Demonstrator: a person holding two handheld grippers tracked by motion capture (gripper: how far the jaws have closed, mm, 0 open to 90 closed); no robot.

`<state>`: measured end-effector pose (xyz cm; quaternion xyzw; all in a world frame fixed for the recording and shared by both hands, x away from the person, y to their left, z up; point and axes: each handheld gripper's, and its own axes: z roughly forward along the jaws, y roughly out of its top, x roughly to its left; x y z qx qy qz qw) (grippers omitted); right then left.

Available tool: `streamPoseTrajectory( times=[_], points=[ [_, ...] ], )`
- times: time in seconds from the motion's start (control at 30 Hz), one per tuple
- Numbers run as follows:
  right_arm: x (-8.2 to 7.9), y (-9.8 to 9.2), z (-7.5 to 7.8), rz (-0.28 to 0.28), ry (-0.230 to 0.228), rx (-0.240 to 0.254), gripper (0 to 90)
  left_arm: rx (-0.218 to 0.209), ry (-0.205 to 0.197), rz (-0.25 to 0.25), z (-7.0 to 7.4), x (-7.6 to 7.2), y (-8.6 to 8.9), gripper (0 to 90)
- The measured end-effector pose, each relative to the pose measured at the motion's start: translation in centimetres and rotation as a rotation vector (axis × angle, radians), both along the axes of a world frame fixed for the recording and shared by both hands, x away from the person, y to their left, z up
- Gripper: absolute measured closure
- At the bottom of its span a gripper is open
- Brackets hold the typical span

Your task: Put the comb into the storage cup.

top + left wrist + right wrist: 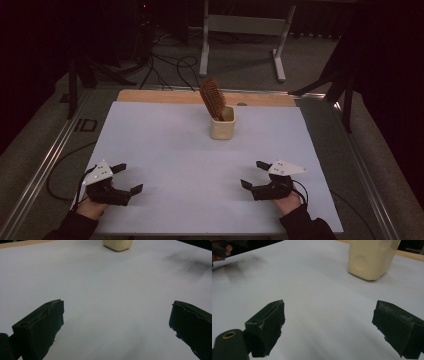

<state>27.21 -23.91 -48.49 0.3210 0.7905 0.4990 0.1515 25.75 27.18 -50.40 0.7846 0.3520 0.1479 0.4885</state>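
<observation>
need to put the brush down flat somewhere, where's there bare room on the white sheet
Almost the whole white sheet is bare. The widest free patch lies between the cream holder with the wooden hairbrush at the far middle and the left gripper and right gripper, both open, at the near edge. The strips left and right of the holder are free too. Only the holder's spot is taken.

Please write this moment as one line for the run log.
left claw: open, empty, near edge | right claw: open, empty, near edge | hairbrush: upright in cup, far centre | contact: none
</observation>
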Motion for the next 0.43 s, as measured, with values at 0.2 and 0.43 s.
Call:
streamPoseTrajectory(
  times=[0.2,0.43],
  points=[
    [0.02,0.13,-0.20,0.009,-0.001,-0.009,10.1,0.004,-0.006,-0.010,-0.01,-0.09,-0.19,0.0],
    [0.03,0.19,-0.26,0.011,0.002,-0.010,10.1,0.001,-0.008,-0.020,0.12,-0.20,-0.35,0.0]
  ],
)
